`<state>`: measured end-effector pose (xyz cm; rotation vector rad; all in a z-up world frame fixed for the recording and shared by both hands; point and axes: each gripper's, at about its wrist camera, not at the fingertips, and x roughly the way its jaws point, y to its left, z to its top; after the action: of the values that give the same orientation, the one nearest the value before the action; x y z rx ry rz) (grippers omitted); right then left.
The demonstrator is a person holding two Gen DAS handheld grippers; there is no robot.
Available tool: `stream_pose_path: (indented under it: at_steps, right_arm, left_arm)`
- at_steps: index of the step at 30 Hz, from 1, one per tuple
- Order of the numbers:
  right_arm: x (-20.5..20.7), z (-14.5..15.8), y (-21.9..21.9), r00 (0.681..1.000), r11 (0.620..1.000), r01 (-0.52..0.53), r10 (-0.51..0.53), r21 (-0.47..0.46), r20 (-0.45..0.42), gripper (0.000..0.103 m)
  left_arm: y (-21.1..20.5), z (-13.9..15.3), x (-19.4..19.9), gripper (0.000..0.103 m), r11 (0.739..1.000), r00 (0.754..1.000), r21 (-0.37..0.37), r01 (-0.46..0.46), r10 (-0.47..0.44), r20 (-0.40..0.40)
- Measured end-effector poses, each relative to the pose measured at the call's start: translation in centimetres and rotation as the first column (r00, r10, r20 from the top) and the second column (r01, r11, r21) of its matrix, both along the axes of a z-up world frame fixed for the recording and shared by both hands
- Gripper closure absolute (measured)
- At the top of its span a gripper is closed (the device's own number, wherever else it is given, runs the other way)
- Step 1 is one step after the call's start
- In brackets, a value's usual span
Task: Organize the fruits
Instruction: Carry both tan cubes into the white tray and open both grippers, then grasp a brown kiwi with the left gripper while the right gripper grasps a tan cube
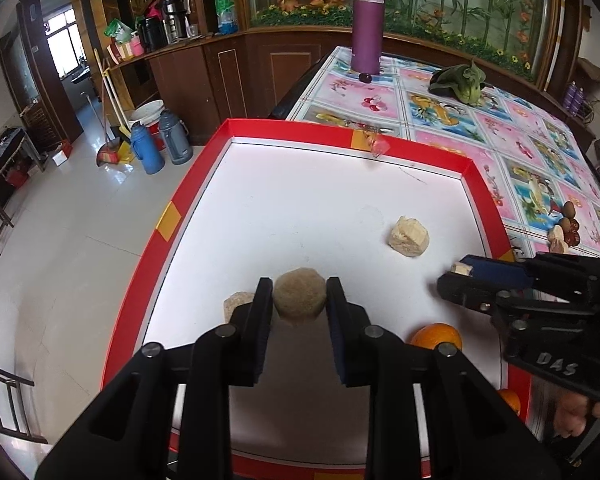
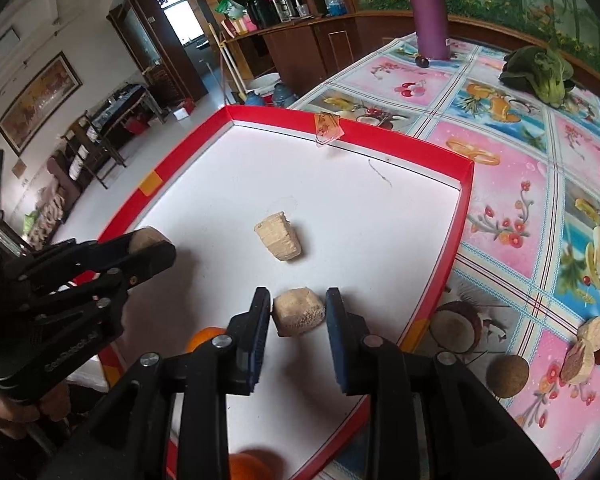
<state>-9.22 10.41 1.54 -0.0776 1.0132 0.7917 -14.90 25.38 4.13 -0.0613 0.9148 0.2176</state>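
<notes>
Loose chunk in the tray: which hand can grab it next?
Right, probably. The loose chunk lies just ahead of the right gripper; the left gripper sits further to the side. Both hold a piece, so it must drop that first.

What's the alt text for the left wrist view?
The left claw grips a round tan chunk over a white, red-rimmed tray. The right claw holds a small pale piece nearby; another chunk and an orange lie inside.

Both wrist cameras look down along their jaws, close over the red-rimmed tray, toward the counter's far edge.
</notes>
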Motion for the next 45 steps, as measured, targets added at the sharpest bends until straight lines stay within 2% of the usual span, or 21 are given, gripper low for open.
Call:
stream_pose_path:
  at_steps: [3, 5, 8, 14, 18, 22, 32, 35, 36, 38, 40, 45]
  right_arm:
    - [-0.2, 1.3, -2.2, 0.999, 0.998, 0.029, -0.03, 0.054, 0.035, 0.071]
    - [-0.3, 2.0, -3.9, 0.997, 0.996, 0.053, -0.057, 0.072, 0.053, 0.07]
    - [-0.3, 3.1, -7.4, 0.989, 0.989, 0.109, -0.117, 0.096, 0.086, 0.07]
    - [-0.1, 3.3, -14.9, 0.965, 0.97, 0.232, -0.239, 0.079, 0.108, 0.07]
    - [-0.2, 2.4, -17.7, 0.959, 0.963, 0.266, -0.269, 0.043, 0.089, 0.07]
    - [-0.1, 1.5, -17.9, 0.962, 0.964, 0.265, -0.266, 0.028, 0.065, 0.07]
    - [1.7, -0.8, -16.5, 0.956, 0.956, 0.294, -0.293, -0.019, 0.03, 0.07]
    - [1.9, -0.8, -16.0, 0.953, 0.954, 0.299, -0.297, -0.028, 0.057, 0.07]
    - [1.9, -0.8, -16.0, 0.953, 0.954, 0.299, -0.297, -0.03, 0.06, 0.071]
    - [1.9, -0.9, -16.4, 0.955, 0.955, 0.295, -0.294, -0.018, 0.046, 0.085]
    - [1.8, -0.8, -17.2, 0.953, 0.953, 0.302, -0.302, 0.003, 0.029, 0.091]
    - [1.0, -0.4, -19.6, 0.949, 0.948, 0.313, -0.314, 0.063, 0.017, 0.091]
  left_arm:
    - [-0.2, 0.7, -0.2, 0.051, 1.0, 0.999, 0.025, -0.019, 0.019, 0.026]
    - [-0.6, 1.5, -0.5, 0.047, 0.999, 0.998, 0.033, -0.018, 0.016, 0.055]
    - [-1.9, 2.6, -0.8, 0.045, 1.0, 0.996, 0.024, 0.015, -0.017, 0.089]
    - [-7.1, 3.7, -1.4, 0.044, 0.983, 0.976, 0.032, 0.181, -0.184, 0.113]
    - [-11.7, 3.6, -1.5, 0.044, 0.948, 0.943, 0.037, 0.317, -0.319, 0.095]
    - [-14.6, 3.1, -1.0, 0.044, 0.925, 0.922, 0.037, 0.379, -0.381, 0.062]
    - [-16.1, 2.1, -0.2, 0.044, 0.913, 0.913, 0.02, 0.408, -0.408, -0.002]
    - [-16.5, 1.9, 0.4, 0.044, 0.907, 0.907, 0.022, 0.421, -0.421, -0.019]
    - [-16.6, 1.9, 0.7, 0.044, 0.904, 0.904, 0.014, 0.426, -0.426, -0.023]
    - [-16.8, 1.7, 1.2, 0.044, 0.901, 0.901, 0.001, 0.433, -0.433, -0.032]
    - [-17.3, 1.4, 1.8, 0.044, 0.899, 0.898, -0.003, 0.438, -0.438, -0.044]
    - [-18.3, 0.2, 3.8, 0.045, 0.891, 0.887, -0.039, 0.453, -0.454, -0.081]
